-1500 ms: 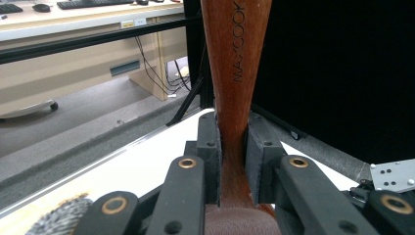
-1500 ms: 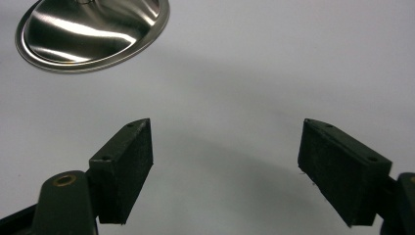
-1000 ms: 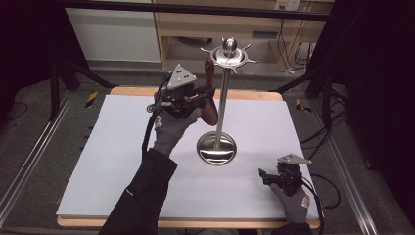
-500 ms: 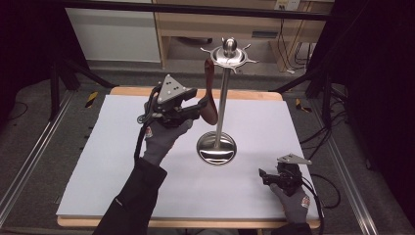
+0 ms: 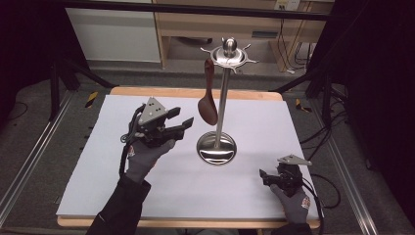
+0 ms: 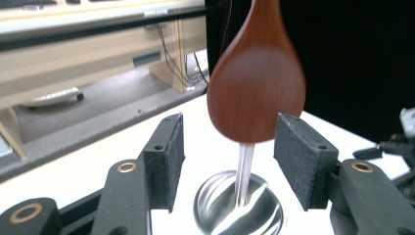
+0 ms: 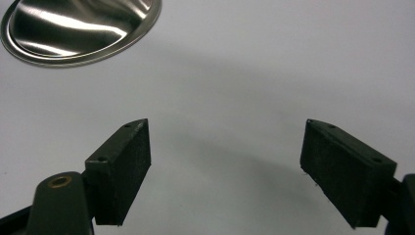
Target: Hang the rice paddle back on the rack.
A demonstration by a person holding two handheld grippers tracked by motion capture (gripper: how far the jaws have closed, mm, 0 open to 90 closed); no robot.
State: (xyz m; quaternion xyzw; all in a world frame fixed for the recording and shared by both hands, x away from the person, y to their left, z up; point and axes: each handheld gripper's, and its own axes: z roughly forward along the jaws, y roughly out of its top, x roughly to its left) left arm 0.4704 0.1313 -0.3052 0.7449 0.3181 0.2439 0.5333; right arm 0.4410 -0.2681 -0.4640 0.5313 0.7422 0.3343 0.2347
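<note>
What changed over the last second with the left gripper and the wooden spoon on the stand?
The left gripper let go of the wooden spoon: its jaws have just been opening and it drew back and down toward the person, away from the stand. The spoon now hangs free from the stand's top, clear of the pads in the left gripper view. The right gripper kept its place on the table, jaws open; the stand did not move.

Brown wooden spoon (image 5: 208, 98) hangs bowl-down off steel stand (image 5: 221, 112) hook, beside pole, above white tabletop.
</note>
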